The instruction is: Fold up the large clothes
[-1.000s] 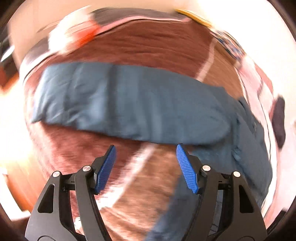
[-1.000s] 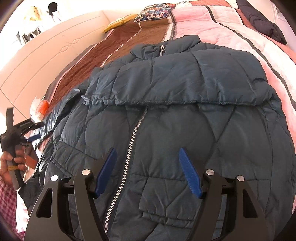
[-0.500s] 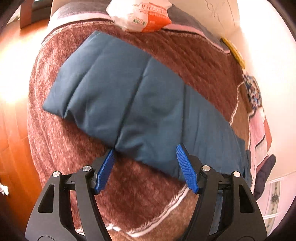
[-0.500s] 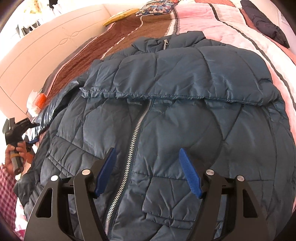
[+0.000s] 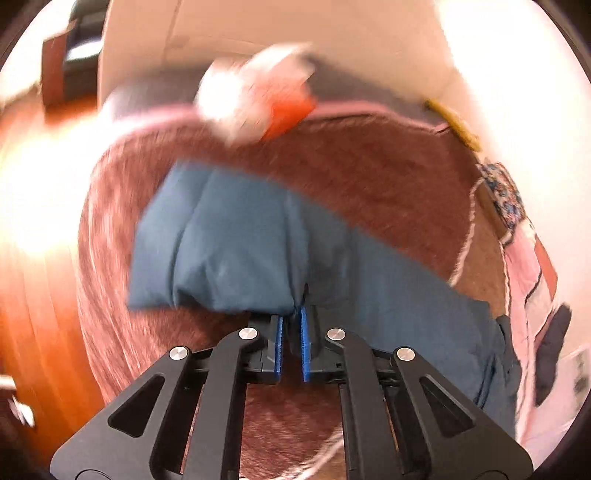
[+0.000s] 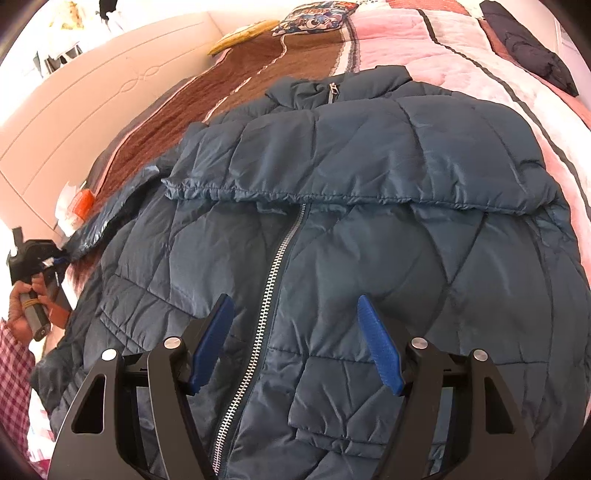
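A dark blue quilted jacket lies front up on the bed, zipper running down its middle. One sleeve is folded across the chest. The other sleeve stretches out over the brown blanket in the left wrist view. My left gripper is shut on the near edge of that sleeve, which bunches at the blue pads. It also shows in the right wrist view, at the far left, held by a hand. My right gripper is open and empty, hovering over the jacket's lower front, astride the zipper.
The bed has a brown blanket and a pink striped quilt. A white and orange bag lies near the bed's edge. A dark garment lies far right. A patterned pillow sits at the head. Orange wooden floor lies left.
My left gripper moved forward onto the sleeve's edge and closed on it. The right gripper drifted slightly closer over the jacket and stays open.
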The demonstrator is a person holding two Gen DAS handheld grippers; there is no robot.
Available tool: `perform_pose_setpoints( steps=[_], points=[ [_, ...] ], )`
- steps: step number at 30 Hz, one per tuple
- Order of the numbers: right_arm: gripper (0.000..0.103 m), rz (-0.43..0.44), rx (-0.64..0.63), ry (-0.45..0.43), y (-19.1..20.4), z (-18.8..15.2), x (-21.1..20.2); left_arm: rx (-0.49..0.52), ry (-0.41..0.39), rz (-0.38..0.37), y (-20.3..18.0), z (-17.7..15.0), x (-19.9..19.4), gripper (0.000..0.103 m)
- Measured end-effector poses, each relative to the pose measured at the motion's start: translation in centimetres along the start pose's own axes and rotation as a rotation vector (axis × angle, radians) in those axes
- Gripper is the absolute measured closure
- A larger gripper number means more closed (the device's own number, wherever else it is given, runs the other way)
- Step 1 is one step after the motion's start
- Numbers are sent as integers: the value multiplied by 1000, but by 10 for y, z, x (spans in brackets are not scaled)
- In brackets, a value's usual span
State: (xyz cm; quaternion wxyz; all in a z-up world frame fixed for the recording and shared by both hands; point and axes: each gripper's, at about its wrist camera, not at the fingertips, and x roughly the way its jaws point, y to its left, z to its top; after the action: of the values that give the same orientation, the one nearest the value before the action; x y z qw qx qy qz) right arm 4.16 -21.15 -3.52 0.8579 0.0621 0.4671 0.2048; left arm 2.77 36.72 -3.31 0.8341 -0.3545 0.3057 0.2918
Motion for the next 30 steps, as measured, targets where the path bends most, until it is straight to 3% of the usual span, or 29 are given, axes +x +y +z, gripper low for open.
perform_pose_setpoints(
  steps=[4, 8, 15, 19, 25, 30],
  points=[
    [34, 14, 16, -22, -5, 1, -7, 151, -125, -50, -50, 17, -46, 97],
    [34, 28, 33, -52, -11, 3, -16, 313, -214, -150, -117, 26, -94, 97],
    [34, 52, 120, -137, -42, 15, -44, 586, -238, -368, -228, -7, -154, 97],
    [34, 30, 177, -195, -72, 18, -62, 714, -179, -481, -285, -53, -162, 97],
    [34, -2, 273, -233, -114, 10, -75, 859, 51, -599, -339, -143, -130, 96],
    [34, -17, 330, -228, -139, 0, -75, 1007, 241, -554, -352, -224, -79, 96]
  ],
)
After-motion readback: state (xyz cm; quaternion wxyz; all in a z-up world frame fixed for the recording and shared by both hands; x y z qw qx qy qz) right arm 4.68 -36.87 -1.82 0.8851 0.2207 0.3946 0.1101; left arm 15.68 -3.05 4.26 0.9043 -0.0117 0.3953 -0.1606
